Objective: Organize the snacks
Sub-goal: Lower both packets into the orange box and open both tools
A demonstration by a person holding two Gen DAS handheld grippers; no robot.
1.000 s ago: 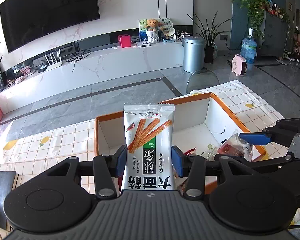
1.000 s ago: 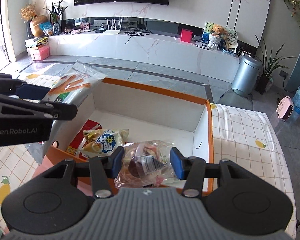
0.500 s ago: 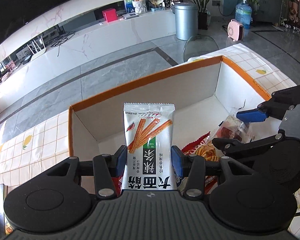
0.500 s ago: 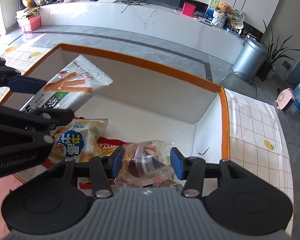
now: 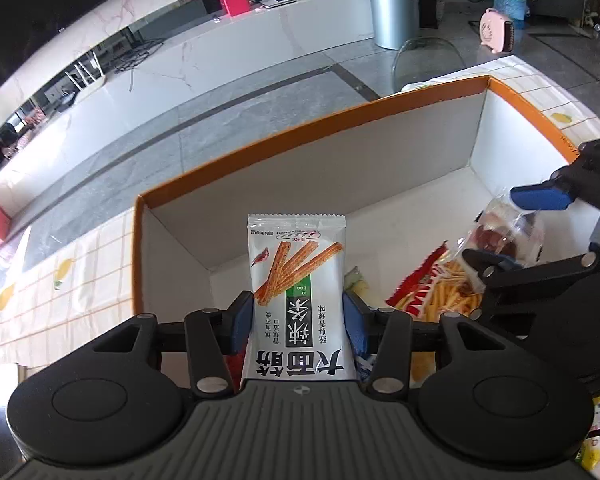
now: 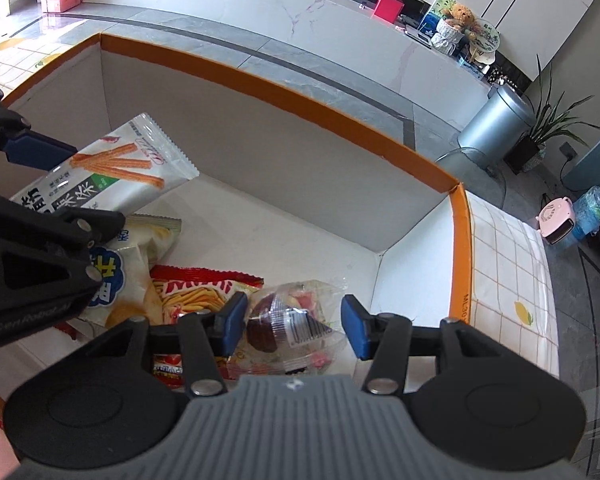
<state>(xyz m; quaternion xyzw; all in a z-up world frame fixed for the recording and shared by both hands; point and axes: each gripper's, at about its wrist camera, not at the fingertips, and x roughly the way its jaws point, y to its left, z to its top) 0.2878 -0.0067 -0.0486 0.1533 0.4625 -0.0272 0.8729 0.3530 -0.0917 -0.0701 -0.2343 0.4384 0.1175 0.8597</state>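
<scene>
box (image 6: 260, 80) far half: bare floor, free | near-left: snack packets (image 6: 204, 296) piled, blocking

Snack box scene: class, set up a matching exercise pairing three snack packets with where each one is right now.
Things:
1. white spicy-stick packet
2. clear wrapped snack
3. red fries bag

Places:
A. lying on the floor of the orange-rimmed box
B. between the pads of the left gripper
C. between the pads of the right gripper

Pairs: 1-B, 2-C, 3-A
</scene>
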